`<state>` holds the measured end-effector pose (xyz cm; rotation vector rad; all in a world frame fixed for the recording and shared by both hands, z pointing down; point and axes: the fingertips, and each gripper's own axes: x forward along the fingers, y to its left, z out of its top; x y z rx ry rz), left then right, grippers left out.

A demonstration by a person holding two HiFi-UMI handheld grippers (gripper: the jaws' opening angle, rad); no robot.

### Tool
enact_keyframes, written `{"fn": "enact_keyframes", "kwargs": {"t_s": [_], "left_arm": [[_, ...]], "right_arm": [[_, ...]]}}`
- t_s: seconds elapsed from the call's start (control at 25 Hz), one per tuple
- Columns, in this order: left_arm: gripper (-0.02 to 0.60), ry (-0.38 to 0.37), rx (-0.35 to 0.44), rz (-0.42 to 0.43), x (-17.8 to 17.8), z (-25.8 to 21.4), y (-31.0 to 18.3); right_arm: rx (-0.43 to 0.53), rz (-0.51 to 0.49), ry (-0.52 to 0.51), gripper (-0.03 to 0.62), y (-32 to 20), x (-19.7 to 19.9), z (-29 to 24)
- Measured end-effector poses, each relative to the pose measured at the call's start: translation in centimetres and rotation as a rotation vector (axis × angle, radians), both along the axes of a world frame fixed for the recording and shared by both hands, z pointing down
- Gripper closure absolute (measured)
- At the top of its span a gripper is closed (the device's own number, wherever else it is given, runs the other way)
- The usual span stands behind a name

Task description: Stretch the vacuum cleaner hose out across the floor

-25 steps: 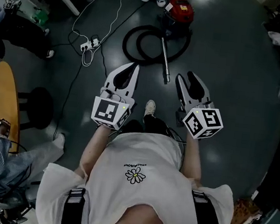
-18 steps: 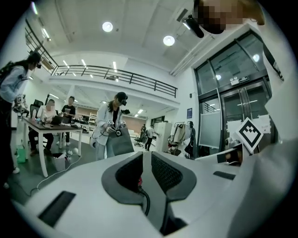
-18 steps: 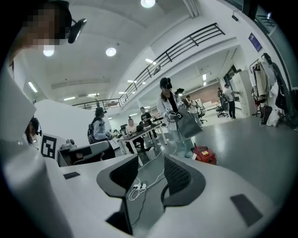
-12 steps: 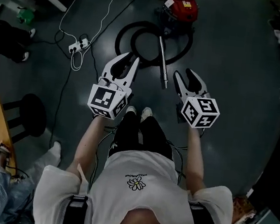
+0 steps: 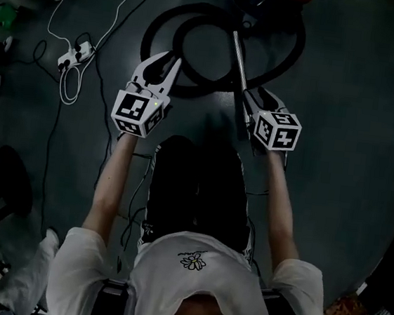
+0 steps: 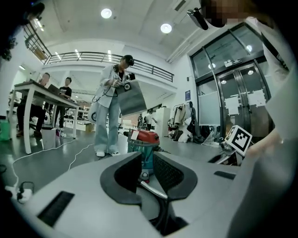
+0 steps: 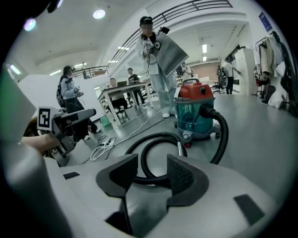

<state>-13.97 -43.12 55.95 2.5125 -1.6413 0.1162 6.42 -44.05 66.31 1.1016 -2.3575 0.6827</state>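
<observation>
Seen from above, a person (image 5: 191,272) holds a gripper in each hand, low over a dark floor (image 5: 348,135). The black hose (image 7: 155,135) lies coiled on the floor just ahead of both grippers, running to a red vacuum cleaner (image 7: 195,109). The left gripper (image 5: 167,59) has just been opening, and its jaws are slightly apart and hold nothing. The right gripper (image 5: 260,97) gapes wider and is also empty.
</observation>
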Motion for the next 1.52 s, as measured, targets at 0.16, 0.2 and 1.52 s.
{"fn": "enact_keyframes", "kwargs": {"t_s": [0.16, 0.2, 1.52], "left_arm": [[0.524, -0.008, 0.028, -0.050, -1.8, 7.1, -0.5], [0.524, -0.024, 0.024, -0.065, -2.1, 8.2, -0.5], [0.525, 0.009, -0.213, -0.356, -13.0, 24.6, 7.5]], "right_arm": [[0.054, -0.167, 0.028, 0.413, -0.7, -3.4, 7.3], [0.065, -0.213, 0.042, 0.413, -0.7, -4.5, 8.3], [-0.357, -1.625, 0.690, 0.445, 17.9, -18.8, 31.1]]}}
